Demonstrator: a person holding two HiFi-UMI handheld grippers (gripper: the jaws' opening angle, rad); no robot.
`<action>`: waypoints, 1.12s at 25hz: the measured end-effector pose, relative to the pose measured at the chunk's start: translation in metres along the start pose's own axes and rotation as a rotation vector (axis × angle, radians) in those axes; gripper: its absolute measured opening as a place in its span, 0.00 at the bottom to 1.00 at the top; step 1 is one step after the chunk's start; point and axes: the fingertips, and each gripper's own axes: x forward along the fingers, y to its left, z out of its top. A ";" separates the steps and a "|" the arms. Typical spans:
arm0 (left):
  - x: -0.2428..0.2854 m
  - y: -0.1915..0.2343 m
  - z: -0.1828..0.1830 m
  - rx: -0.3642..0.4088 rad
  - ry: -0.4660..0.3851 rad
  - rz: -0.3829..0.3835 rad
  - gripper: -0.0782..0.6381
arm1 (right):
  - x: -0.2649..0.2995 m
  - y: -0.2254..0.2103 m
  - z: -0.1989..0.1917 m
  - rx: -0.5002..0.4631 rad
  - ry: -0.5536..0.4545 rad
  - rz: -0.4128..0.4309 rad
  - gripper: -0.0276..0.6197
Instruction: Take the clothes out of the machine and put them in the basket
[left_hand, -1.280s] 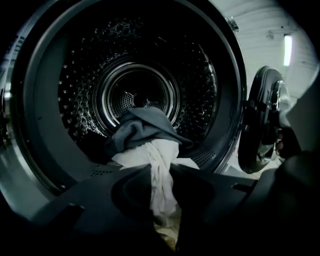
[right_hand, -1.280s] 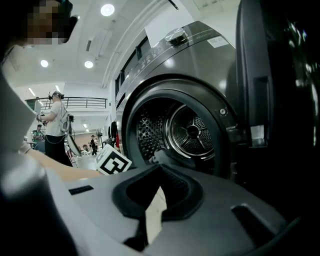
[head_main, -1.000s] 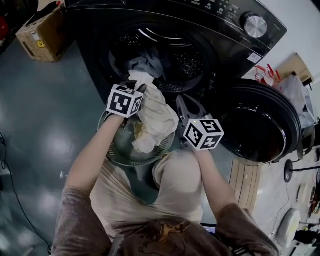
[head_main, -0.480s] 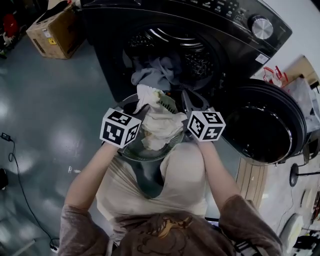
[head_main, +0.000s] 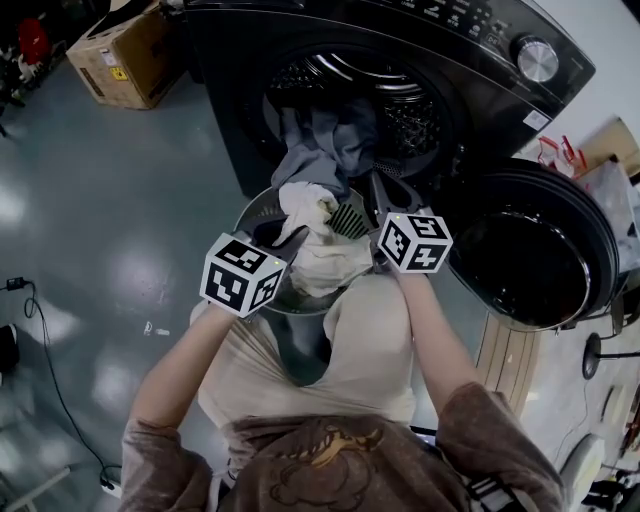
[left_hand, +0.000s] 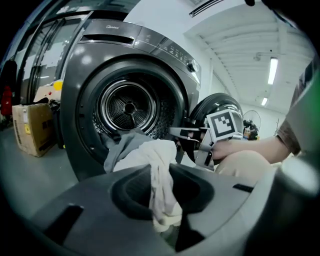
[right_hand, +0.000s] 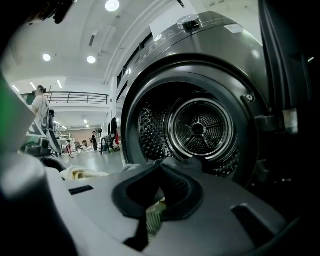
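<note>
Low in the left gripper view, the left gripper (left_hand: 162, 197) is clamping a white garment (left_hand: 160, 165), holding it over the basket (head_main: 252, 208) at the head view's centre, apparently ready for dropping in. Just right of it, the right gripper (right_hand: 152, 212) is pinching a striped green cloth (head_main: 348, 218), probably steadying the bundle. Grey clothes (head_main: 320, 140) are lying in the machine (head_main: 480, 60) above.

Glossy dark machine (head_main: 450, 45), shiny perforated metal drum (left_hand: 131, 106), soft matt cloth (left_hand: 161, 165), perhaps cotton.
</note>
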 end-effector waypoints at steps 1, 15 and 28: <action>0.000 -0.001 -0.001 -0.004 -0.001 -0.004 0.23 | 0.000 0.001 0.000 0.002 0.000 0.001 0.04; 0.043 0.056 0.021 -0.016 -0.079 0.114 0.54 | -0.003 0.006 0.001 0.039 -0.006 0.021 0.04; 0.169 0.096 0.039 0.063 -0.011 0.137 0.57 | -0.025 0.005 0.003 0.068 0.002 0.059 0.04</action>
